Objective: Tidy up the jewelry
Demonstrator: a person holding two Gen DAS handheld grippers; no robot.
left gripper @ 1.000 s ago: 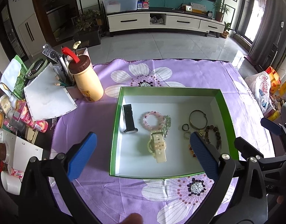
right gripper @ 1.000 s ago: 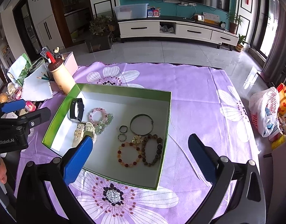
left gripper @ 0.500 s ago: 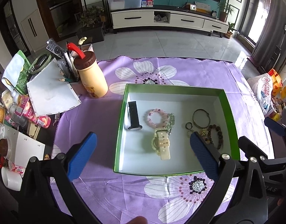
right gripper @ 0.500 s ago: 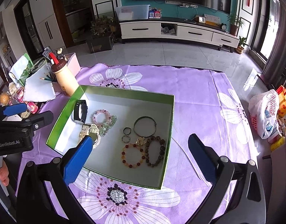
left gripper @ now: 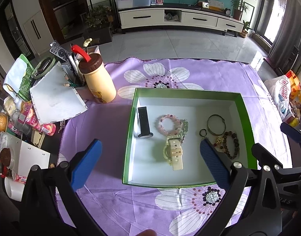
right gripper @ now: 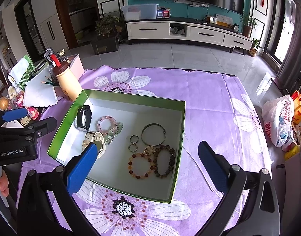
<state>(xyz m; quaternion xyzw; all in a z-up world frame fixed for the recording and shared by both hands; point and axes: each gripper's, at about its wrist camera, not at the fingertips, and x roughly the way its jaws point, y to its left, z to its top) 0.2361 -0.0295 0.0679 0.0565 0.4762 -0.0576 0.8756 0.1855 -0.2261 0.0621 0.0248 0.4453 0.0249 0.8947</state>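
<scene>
A green-walled box (left gripper: 189, 91) (right gripper: 130, 100) with a white floor lies on the purple flowered cloth. Inside are a black smart band (left gripper: 144, 122) (right gripper: 84, 118), a pink bead bracelet (left gripper: 168, 124) (right gripper: 106, 124), a cream watch (left gripper: 175, 151) (right gripper: 91, 139), a metal bangle (left gripper: 216, 124) (right gripper: 153, 134), small rings (right gripper: 133, 139), an amber bead bracelet (right gripper: 141, 165) and a dark bead bracelet (left gripper: 231, 144) (right gripper: 164, 161). My left gripper (left gripper: 150, 163) hovers open above the box's near edge, empty. My right gripper (right gripper: 146, 167) is open and empty over the box's near right part.
At the cloth's left stand a cream bottle with a brown lid (left gripper: 97, 81) (right gripper: 66, 80), a pen holder with remote (left gripper: 71, 68) and white papers (left gripper: 54, 98). Snacks and cups crowd the far left (left gripper: 16, 122). A plastic bag (right gripper: 280, 120) sits off the right edge.
Both grippers have pulled back and risen a little, so the box sits slightly farther away in each view. The jewelry has not moved.
</scene>
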